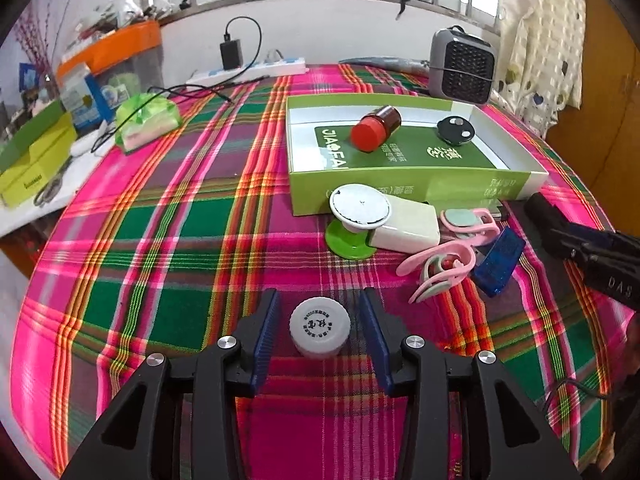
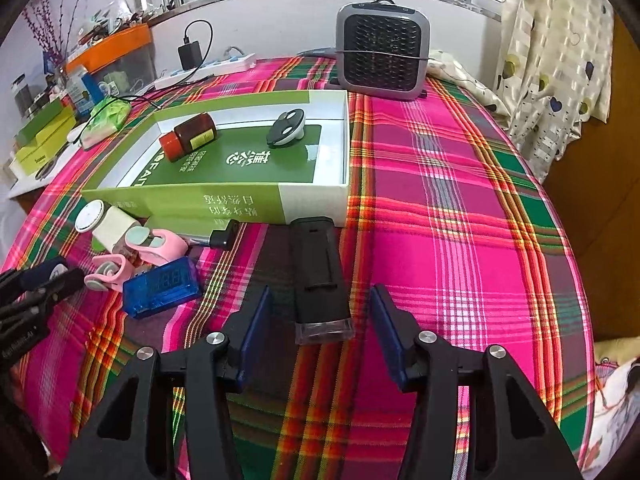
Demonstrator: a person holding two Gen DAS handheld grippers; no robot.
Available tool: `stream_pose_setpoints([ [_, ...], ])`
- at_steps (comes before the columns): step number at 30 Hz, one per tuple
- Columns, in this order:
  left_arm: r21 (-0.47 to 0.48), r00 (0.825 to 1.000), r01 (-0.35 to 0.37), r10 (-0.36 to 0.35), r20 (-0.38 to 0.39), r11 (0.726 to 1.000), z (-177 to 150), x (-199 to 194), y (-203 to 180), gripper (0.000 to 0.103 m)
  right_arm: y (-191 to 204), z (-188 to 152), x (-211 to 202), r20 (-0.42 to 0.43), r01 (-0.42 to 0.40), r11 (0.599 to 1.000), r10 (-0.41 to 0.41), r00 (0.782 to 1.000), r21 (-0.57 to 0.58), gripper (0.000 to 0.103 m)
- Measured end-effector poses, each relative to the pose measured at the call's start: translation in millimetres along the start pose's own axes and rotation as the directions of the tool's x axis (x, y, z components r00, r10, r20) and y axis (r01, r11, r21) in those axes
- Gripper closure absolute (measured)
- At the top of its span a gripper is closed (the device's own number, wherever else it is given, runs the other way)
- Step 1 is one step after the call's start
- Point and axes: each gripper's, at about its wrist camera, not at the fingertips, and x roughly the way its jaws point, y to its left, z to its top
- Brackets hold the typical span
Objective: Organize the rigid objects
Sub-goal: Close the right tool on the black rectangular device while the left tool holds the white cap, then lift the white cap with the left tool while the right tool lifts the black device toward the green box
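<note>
A small white bottle (image 1: 319, 326) with a ribbed cap stands on the plaid cloth between the blue pads of my left gripper (image 1: 319, 296); a gap shows on each side, so it is open. My right gripper (image 2: 321, 291) is open around a long black device (image 2: 316, 264) lying flat, its pads clear of it. The green box tray (image 1: 400, 190) (image 2: 224, 204) holds a brown bottle with a red cap (image 1: 376, 128) and a round black item (image 1: 456, 130). Before the tray lie a white block with a round disc (image 1: 404, 224), pink clips (image 1: 440, 268) and a blue translucent meter (image 2: 160, 284).
A grey fan heater (image 2: 382, 52) stands at the back of the table. A power strip with a charger (image 1: 248, 70), a green tissue pack (image 1: 146, 122) and stacked boxes (image 1: 36, 152) sit at the left. A curtain (image 2: 560, 60) hangs on the right.
</note>
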Motion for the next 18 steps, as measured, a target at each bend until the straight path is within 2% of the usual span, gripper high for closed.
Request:
stream_pose_setpoints([
  [5,0.002,1.0,0.004,-0.004,0.003,1.0,-4.5,-3.8,0.7,0.064,-6.0,-0.5,-1.9,0.008,-0.015,1.0,0.015,1.0,0.026,0.063],
  [11,-0.031,1.0,-0.012,0.012,0.021,0.999,-10.5,-8.2,3.1,0.065,-4.4,-0.5,-2.2,0.01,-0.027,0.999,0.027,1.0,0.021,0.064],
  [12,-0.041,1.0,-0.007,0.008,0.024,0.999,-11.1,-8.7,4.5,0.065,-3.9,-0.4,-2.1,0.01,-0.028,0.999,0.028,1.0,0.018,0.069],
  [14,-0.06,1.0,0.004,-0.002,0.028,0.998,-11.2,-9.2,7.1,0.068,-3.4,-0.9,-2.4,0.01,-0.031,0.999,0.031,0.999,0.014,0.073],
  [18,-0.069,0.999,-0.006,0.009,0.032,0.998,-10.5,-9.0,8.6,0.073,-3.6,-1.4,-2.6,0.011,-0.035,0.999,0.035,0.999,0.015,0.073],
])
